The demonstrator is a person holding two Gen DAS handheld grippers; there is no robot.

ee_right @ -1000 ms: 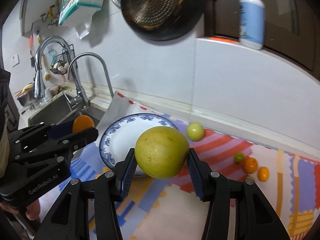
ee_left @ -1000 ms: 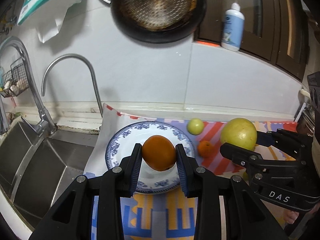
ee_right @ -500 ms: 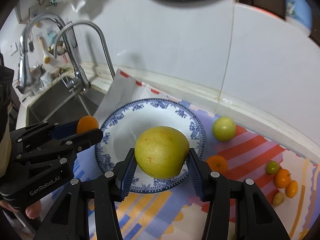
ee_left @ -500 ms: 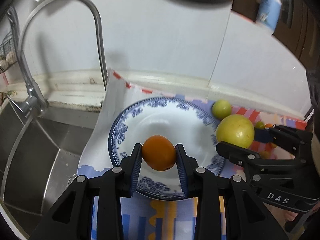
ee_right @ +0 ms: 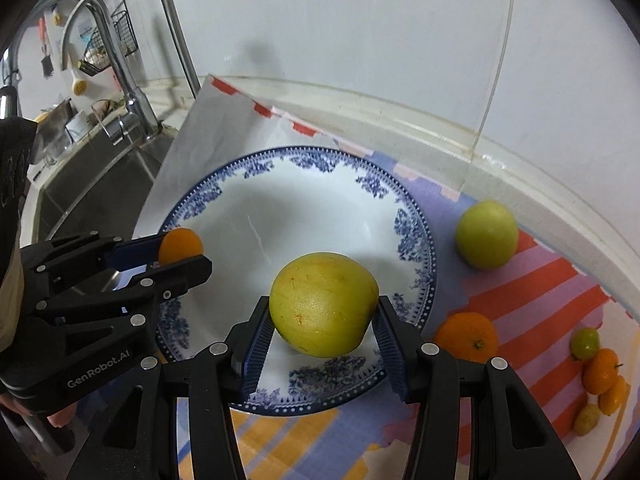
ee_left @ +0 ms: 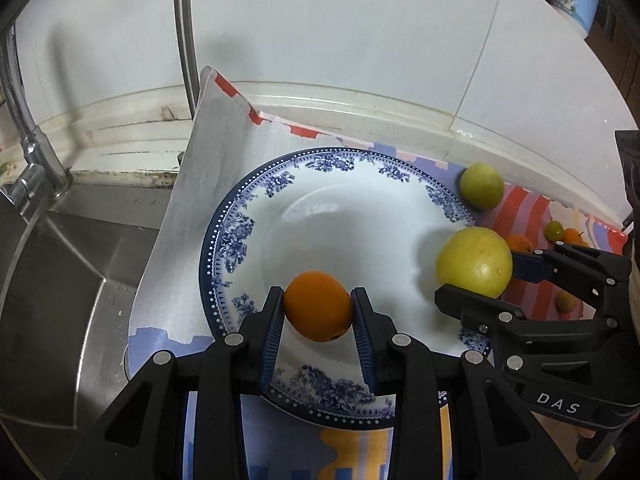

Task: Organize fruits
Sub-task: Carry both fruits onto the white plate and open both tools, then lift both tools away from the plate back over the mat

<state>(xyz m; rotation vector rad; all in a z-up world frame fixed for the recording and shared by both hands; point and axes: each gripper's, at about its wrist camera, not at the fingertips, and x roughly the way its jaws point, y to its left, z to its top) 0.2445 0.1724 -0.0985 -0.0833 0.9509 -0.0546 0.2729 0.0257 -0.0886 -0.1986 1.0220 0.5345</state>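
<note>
Left claw (ee_left: 319, 312) is clenching a small orange (ee_left: 319, 306) by its sides, hanging over the near-left part of the blue-patterned plate (ee_left: 256, 216); right claw (ee_right: 322, 322) is gripping the big yellow-green fruit (ee_right: 323, 303) across its widest part, over the plate's near-right rim. Can't tell whether either fruit is touching the plate. Both are looking firm, round and smooth-skinned, so likely to roll once let go; the yellow one is probably the heavier, the orange light. Taking them at the equator as now seems right, and setting them in the plate's dished centre. Plate is ceramic, so likely chipping if fruit is dropped. Plate is sitting on a patterned mat (ee_right: 540, 292) at the worktop's left end beside the sink (ee_left: 60, 280). Further right, a green fruit (ee_right: 487, 234) is lying just off the plate's far-right rim, another orange (ee_right: 468, 336) near its right rim, and a cluster of small fruits (ee_right: 598, 376) near the mat's right edge.
</note>
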